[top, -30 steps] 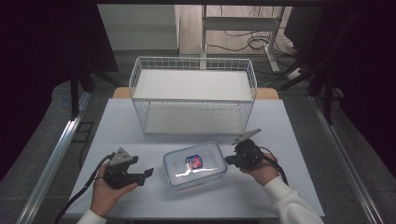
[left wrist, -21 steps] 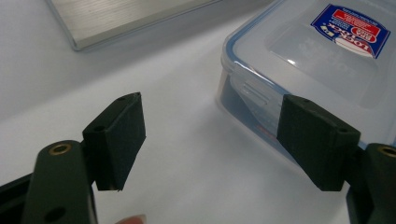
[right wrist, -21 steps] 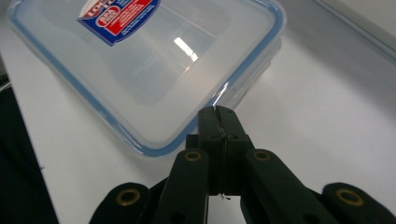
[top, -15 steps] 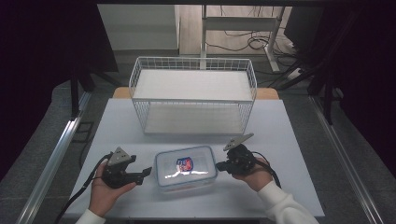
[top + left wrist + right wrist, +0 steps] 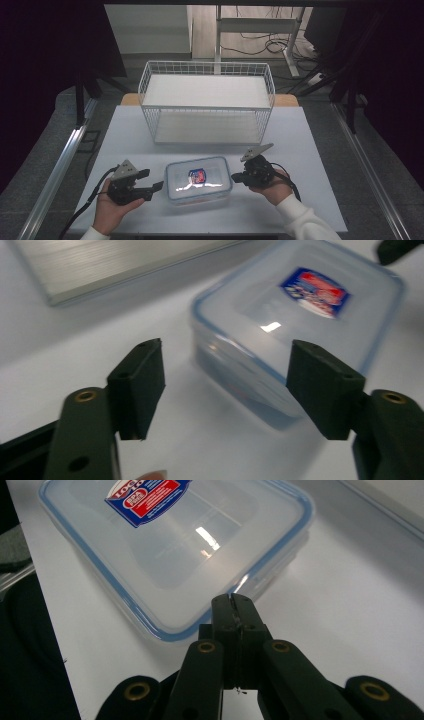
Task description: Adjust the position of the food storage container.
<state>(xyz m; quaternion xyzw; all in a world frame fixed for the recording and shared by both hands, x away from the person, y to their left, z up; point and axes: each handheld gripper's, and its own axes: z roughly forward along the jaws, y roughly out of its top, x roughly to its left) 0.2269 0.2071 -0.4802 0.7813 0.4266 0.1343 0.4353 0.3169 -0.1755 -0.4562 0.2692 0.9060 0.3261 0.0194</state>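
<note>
So there's a clear plastic food container point(image 5: 199, 179) with a blue-rimmed lid and a red and blue label sitting flat near the front edge of the white desk point(image 5: 310, 145), right between the two claws. The left claw point(image 5: 156, 186) sits just off the container's left side, jaws spread with nothing between them; they've just been closing a bit, and in the left gripper view the container point(image 5: 300, 320) lies past the tips, not pinched. The right claw point(image 5: 235, 177) is pressed together, tips right up against the container's right edge; in the right gripper view the shut tips point(image 5: 233, 602) meet the blue lid rim point(image 5: 165, 630), can't tell if they're actually pushing on it. Behind the container stands a white wire basket point(image 5: 207, 102), well apart from it, open top, taking up the middle of the desk. Nothing blocks either claw from the container. Past the desk there's a floor with loose cables point(image 5: 270, 47) and a metal frame leg point(image 5: 218, 37).
</note>
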